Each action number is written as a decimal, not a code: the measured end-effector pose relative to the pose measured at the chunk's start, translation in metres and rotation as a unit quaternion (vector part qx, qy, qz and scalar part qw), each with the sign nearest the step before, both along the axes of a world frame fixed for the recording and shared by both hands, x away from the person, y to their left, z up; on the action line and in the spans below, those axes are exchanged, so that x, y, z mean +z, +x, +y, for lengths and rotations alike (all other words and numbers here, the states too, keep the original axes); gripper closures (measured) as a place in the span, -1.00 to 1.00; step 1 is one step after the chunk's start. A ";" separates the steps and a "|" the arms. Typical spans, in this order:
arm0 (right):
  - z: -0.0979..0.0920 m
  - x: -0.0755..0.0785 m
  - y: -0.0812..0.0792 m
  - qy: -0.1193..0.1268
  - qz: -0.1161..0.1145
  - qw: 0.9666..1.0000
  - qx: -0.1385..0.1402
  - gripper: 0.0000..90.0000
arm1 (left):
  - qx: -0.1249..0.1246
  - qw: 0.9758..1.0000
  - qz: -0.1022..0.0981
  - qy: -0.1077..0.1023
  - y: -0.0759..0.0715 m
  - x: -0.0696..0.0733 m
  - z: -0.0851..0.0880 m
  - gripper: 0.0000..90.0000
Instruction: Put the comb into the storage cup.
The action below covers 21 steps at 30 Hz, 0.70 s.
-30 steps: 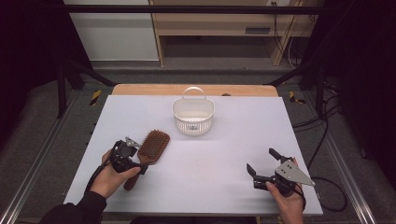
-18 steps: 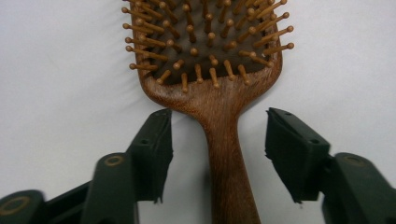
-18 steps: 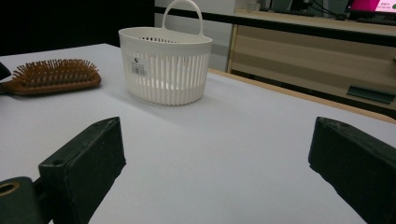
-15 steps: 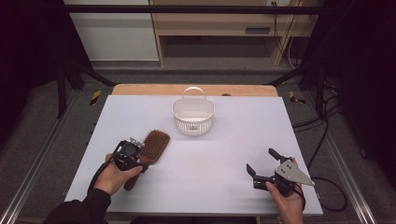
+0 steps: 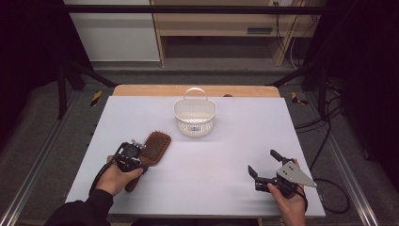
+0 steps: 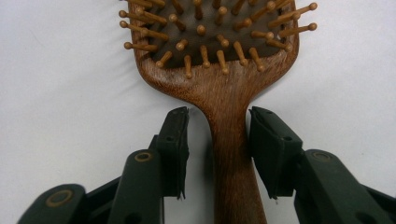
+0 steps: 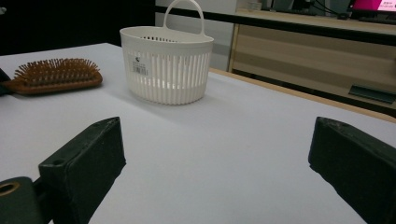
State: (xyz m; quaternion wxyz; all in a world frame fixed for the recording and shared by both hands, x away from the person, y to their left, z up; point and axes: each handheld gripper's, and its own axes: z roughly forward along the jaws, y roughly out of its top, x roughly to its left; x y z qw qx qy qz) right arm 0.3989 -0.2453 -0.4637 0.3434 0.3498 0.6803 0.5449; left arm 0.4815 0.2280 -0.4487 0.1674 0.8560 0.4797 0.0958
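Left gripper [image 6: 218, 135] at near left, jaws just closing around the wooden hairbrush [image 6: 219, 70] handle — narrow gaps remain, right gripper [image 5: 264, 168] near right, jaws wide apart, white basket [image 5: 195, 115] far centre

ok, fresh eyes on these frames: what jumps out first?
The wooden hairbrush lying bristles-up at the table's near left, its handle between the left gripper's jaws, which have just been closing; small gaps show beside the handle, so no firm grip yet. Next, the white slotted basket with its loop handle, standing at the table's middle toward the far edge. The right gripper rests wide open at the near right.
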 end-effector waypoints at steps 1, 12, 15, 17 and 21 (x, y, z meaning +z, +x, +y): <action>0.000 0.000 0.000 0.000 0.000 1.000 0.000 -0.92 | 0.000 1.000 0.000 0.001 0.000 0.000 0.000 0.30; -0.001 -0.001 0.000 0.002 0.004 1.000 -0.001 -0.92 | -0.010 1.000 -0.002 0.010 0.001 -0.001 -0.004 0.50; -0.001 -0.001 0.000 0.002 0.003 1.000 0.000 -0.92 | -0.017 1.000 0.000 0.010 0.001 -0.001 -0.004 0.59; 0.001 -0.001 0.000 -0.001 0.003 1.000 0.003 -0.92 | -0.022 1.000 -0.001 0.014 0.001 -0.001 -0.005 0.60; 0.001 -0.001 0.001 -0.005 0.006 1.000 0.004 -0.92 | -0.026 0.999 -0.018 0.008 -0.003 -0.002 -0.002 0.60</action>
